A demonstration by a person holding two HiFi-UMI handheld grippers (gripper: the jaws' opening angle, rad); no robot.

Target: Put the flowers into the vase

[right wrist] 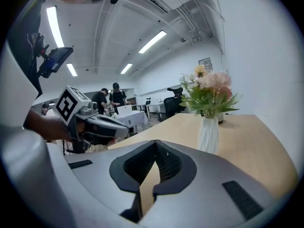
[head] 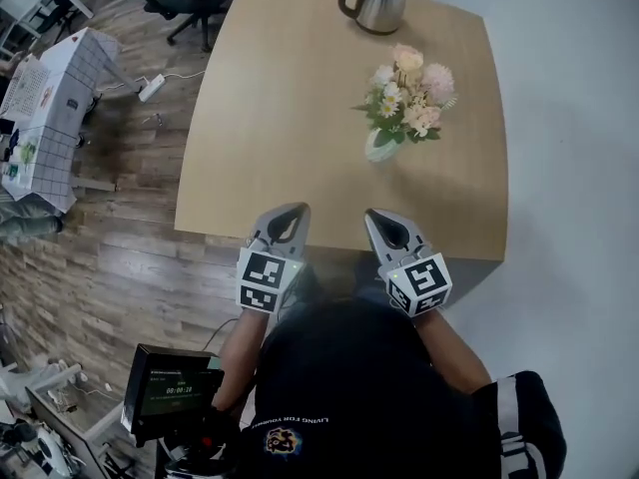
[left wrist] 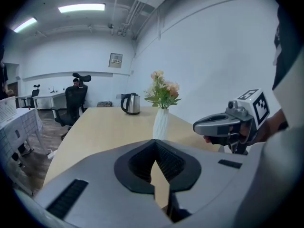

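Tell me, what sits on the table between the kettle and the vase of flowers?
Nothing; the head view shows bare tabletop between the kettle and the vase.

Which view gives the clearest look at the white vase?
The right gripper view: the vase stands near and side-on, its ribbed body plain. The left gripper view shows it smaller and farther off; from the head view the flowers cover most of it.

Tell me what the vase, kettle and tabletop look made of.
Vase: white, matte, ribbed; probably ceramic, possibly plastic.
Kettle: silvery, reflective body; likely stainless steel.
Tabletop: pale wood-look surface, smooth and even; perhaps laminate rather than solid wood.
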